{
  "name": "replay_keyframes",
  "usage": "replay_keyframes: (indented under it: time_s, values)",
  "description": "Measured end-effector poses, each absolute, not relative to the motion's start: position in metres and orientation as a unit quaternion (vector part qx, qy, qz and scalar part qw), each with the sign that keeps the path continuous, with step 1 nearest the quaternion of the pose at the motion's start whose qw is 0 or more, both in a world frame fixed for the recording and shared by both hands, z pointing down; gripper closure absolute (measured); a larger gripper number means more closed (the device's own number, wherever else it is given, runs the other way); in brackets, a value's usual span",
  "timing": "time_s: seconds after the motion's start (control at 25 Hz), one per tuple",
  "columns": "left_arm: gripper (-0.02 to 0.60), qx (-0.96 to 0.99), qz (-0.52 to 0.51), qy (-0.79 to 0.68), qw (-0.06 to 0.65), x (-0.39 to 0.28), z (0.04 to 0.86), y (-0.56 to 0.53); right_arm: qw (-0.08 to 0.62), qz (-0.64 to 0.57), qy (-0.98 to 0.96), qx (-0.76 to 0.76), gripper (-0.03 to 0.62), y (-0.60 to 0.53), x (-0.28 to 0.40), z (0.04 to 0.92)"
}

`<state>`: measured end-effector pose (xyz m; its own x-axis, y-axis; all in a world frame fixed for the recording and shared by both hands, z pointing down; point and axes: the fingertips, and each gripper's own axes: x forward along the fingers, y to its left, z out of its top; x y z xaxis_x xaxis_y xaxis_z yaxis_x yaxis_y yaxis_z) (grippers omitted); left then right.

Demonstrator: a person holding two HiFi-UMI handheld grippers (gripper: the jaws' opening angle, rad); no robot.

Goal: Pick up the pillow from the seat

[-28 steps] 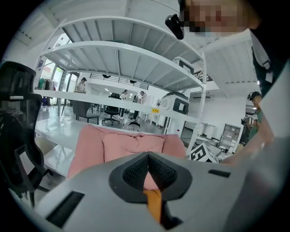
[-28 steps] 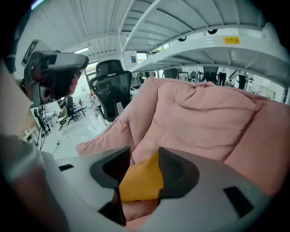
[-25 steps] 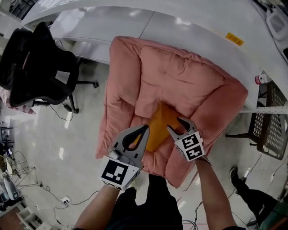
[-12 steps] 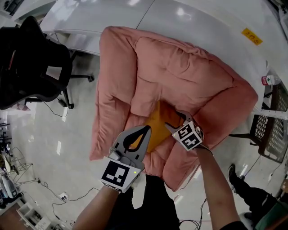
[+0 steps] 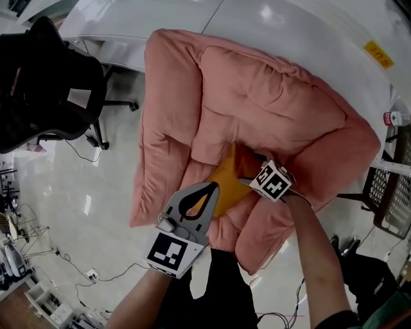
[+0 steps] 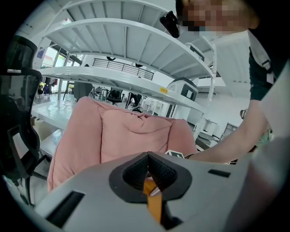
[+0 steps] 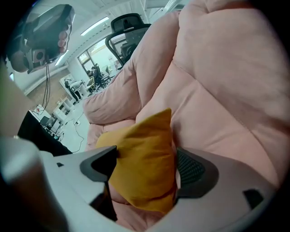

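A mustard-yellow pillow lies on the seat of a big pink plush chair. My right gripper reaches down onto it. Its jaws are opening and stand wide on either side of the pillow, which fills most of the gap between the pads. In the head view its marker cube hides the fingertips. My left gripper hovers shut over the seat's front edge, just left of the pillow, with nothing in it.
A black office chair stands at the left on the glossy floor. A white curved desk runs behind the pink chair. A dark mesh chair is at the right edge. Cables lie on the floor at the lower left.
My right gripper has pushed forward onto the pillow and its jaws have spread wider around it. The left gripper has stayed shut in nearly the same spot.
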<state>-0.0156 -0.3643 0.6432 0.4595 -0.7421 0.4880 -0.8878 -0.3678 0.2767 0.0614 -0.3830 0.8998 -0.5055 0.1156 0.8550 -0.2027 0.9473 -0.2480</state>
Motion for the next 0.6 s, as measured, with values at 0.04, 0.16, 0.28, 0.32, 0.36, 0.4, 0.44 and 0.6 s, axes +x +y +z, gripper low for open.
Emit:
replay_keyframes:
  time_s: [0.04,0.16,0.28,0.32,0.36,0.4,0.44,0.6]
  values:
    - [0.575,0.815,0.142,-0.500,0.257,-0.015,0.644,-0.364,0.500,0.160,-0.851,0.022,0.224,-0.383,0.060,0.902]
    - [0.575,0.815,0.142,-0.498,0.260,-0.014,0.645,-0.364,0.503,0.164,-0.848,0.018,0.218,-0.384,0.056,0.913]
    - [0.575,0.815,0.142,-0.497,0.261,-0.013,0.645,-0.363,0.506,0.167,-0.846,0.007,0.220,-0.382,0.053,0.918]
    - [0.575,0.814,0.141,-0.498,0.262,-0.014,0.645,-0.362,0.509,0.170,-0.844,0.004,0.220,-0.380,0.053,0.920]
    - [0.575,0.813,0.141,-0.500,0.262,-0.015,0.645,-0.361,0.509,0.175,-0.843,0.002,0.221,-0.379,0.052,0.921]
    - [0.575,0.812,0.141,-0.502,0.262,-0.016,0.645,-0.360,0.508,0.182,-0.842,0.000,0.223,-0.377,0.052,0.923]
    - [0.575,0.811,0.141,-0.503,0.262,-0.016,0.645,-0.359,0.506,0.186,-0.842,-0.003,0.233,-0.375,0.052,0.924]
    - [0.575,0.809,0.142,-0.508,0.261,-0.021,0.642,-0.355,0.510,0.176,-0.842,-0.012,0.315,-0.366,0.052,0.918]
